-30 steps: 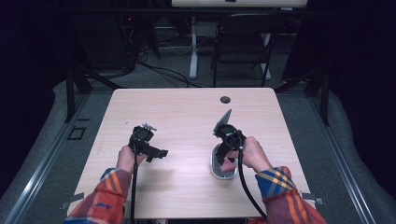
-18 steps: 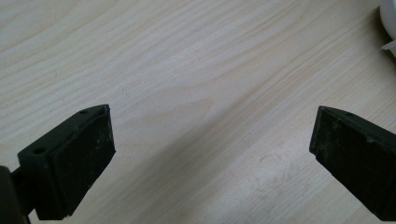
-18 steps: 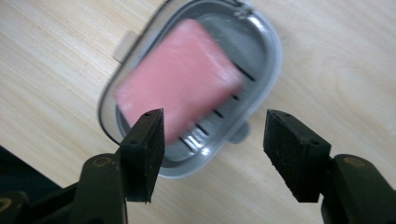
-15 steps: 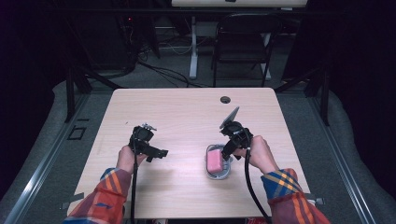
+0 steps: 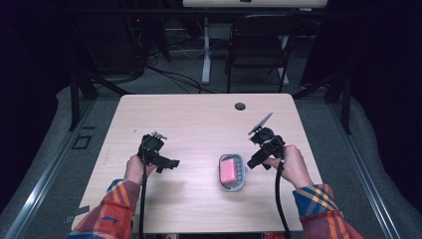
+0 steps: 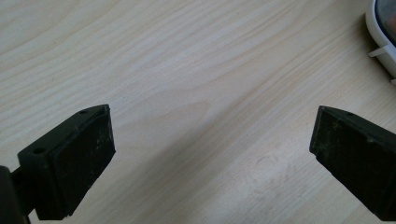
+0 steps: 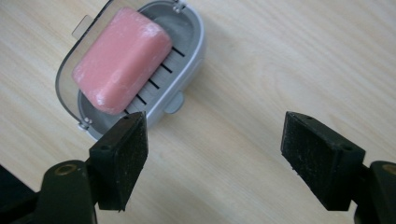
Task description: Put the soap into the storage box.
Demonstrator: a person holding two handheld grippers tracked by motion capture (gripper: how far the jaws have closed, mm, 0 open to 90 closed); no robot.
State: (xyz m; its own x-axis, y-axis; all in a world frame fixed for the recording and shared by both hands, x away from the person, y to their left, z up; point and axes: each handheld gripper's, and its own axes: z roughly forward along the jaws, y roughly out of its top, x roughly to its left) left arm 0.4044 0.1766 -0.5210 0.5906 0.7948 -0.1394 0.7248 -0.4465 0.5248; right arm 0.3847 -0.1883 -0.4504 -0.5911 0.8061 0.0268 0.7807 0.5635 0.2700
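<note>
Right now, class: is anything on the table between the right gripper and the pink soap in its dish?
Nothing visible does. The right gripper hovers beside the dish, jaws open, with bare wood between them. The soap lies uncovered in the dish. The left gripper is off to the other side.

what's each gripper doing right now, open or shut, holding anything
left gripper: open, holding nothing.
right gripper: open, holding nothing, beside the soap dish.
</note>
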